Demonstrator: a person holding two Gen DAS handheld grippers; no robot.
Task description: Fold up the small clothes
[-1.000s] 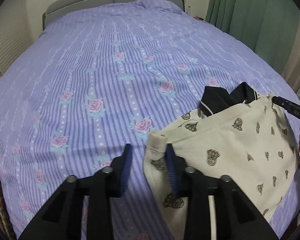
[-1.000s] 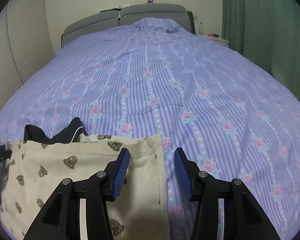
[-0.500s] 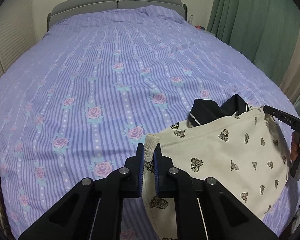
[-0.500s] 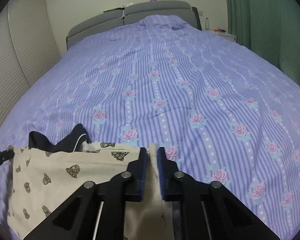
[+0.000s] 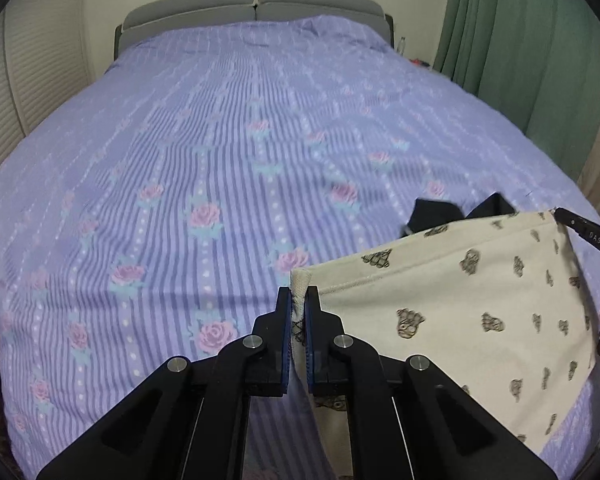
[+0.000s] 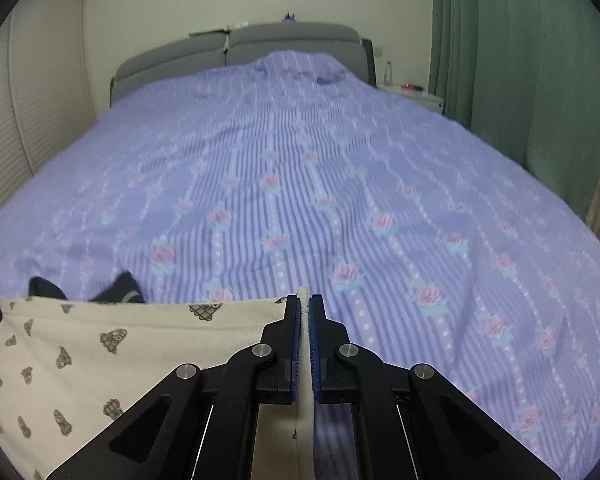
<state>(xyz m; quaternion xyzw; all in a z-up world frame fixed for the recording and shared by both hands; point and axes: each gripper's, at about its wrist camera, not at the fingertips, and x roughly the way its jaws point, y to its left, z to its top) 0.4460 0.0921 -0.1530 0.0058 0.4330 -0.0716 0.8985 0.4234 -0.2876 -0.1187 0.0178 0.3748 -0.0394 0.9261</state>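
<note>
The cream printed garment [image 5: 460, 304] is pinched at one top corner by the left gripper [image 5: 299, 312] and at the other by the right gripper [image 6: 304, 312] (both clamped tight on its hem). It is held stretched between them above the striped bedspread [image 5: 220, 140]; "DAS" is readable on the right gripper's finger [image 5: 588, 232].

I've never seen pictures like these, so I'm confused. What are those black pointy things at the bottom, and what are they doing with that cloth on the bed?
Those black things are grabbing tools. A person holds one in each hand, and each carries a small camera looking along its fingers, so you get one picture per hand. The left tool has pinched one top corner of a cream cloth with little dark prints. The right tool has pinched the other corner. Both have just squeezed shut on it. The cloth is stretched between them above a purple bedspread with pink roses. Behind it peeks something dark, maybe another garment. The person is folding small clothes.
</note>
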